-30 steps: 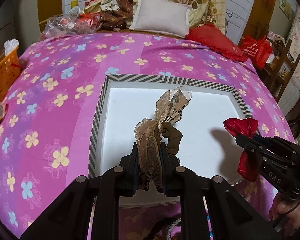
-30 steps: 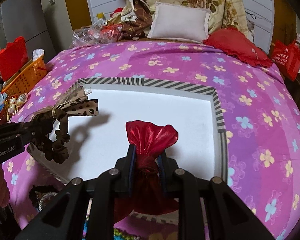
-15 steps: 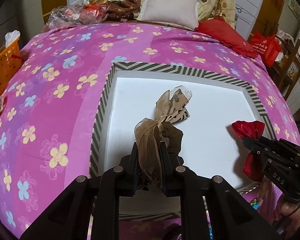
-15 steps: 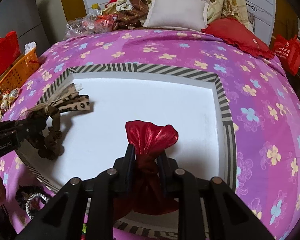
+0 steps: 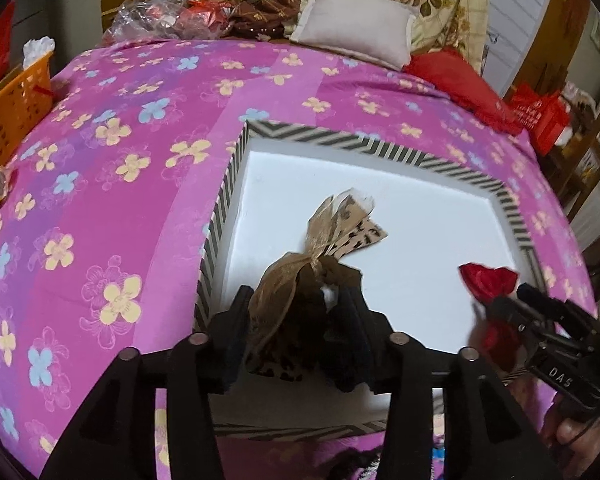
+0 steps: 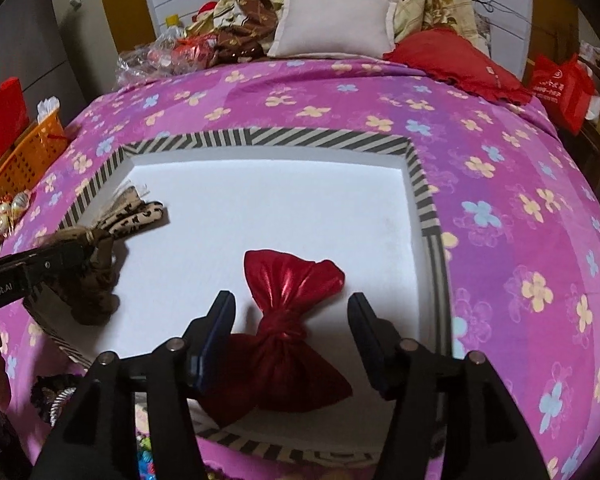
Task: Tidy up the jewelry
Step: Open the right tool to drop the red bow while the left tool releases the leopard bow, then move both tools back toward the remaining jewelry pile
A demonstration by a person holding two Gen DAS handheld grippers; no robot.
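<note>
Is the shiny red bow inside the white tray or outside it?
Inside. The red bow lies on the white floor of the tray, between the right gripper fingers, which are opening.

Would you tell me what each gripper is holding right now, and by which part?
Nothing: both jaws are opening. The red bow lies free between the right gripper fingers; the leopard-print bow sits loosely in the left gripper.
</note>
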